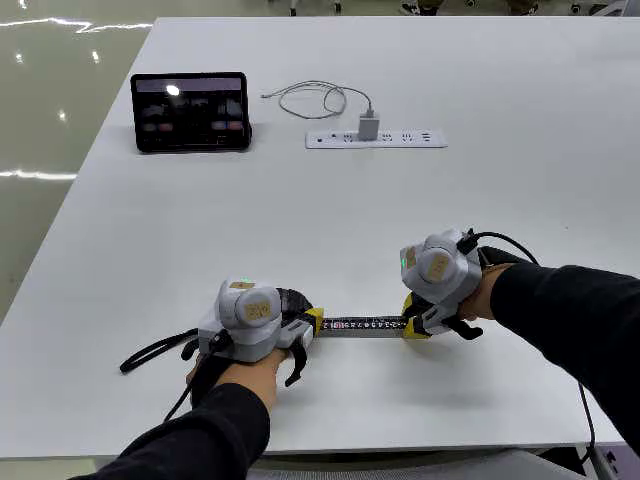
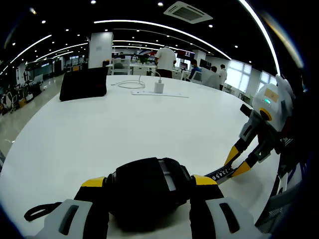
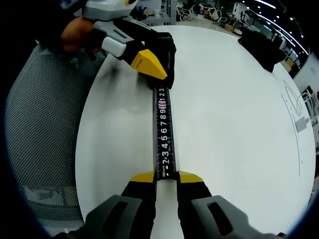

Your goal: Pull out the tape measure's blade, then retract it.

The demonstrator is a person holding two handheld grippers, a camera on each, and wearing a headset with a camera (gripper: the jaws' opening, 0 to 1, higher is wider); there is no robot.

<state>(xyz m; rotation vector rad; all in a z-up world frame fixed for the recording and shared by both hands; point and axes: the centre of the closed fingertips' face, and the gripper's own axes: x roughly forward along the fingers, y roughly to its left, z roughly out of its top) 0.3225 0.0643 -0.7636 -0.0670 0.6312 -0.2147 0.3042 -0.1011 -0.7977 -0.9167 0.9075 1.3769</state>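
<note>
In the head view, a dark tablet [image 1: 190,110] stands at the upper left of the white tabletop [image 1: 300,220]. To its right are a looped white cable [image 1: 315,98] and a charger [image 1: 368,126] plugged into a power strip [image 1: 376,138]. Near the lower edge, the left gripper [image 1: 305,325] clamps the black tape measure case [image 1: 293,303]. The blade [image 1: 362,324] stretches straight across to the right gripper [image 1: 412,325], which pinches its end.

The left gripper view shows the tape measure case [image 2: 147,191] wedged between yellow-tipped jaws, and people [image 2: 165,59] standing beyond the tabletop's far edge. The right gripper view makes the printed numbers on the blade [image 3: 164,129] readable. They run up from the jaws, which are drawn in narrow on the blade's tip, to the case at the top. A grey mesh chair [image 3: 45,124] lies at the left of that frame.
</note>
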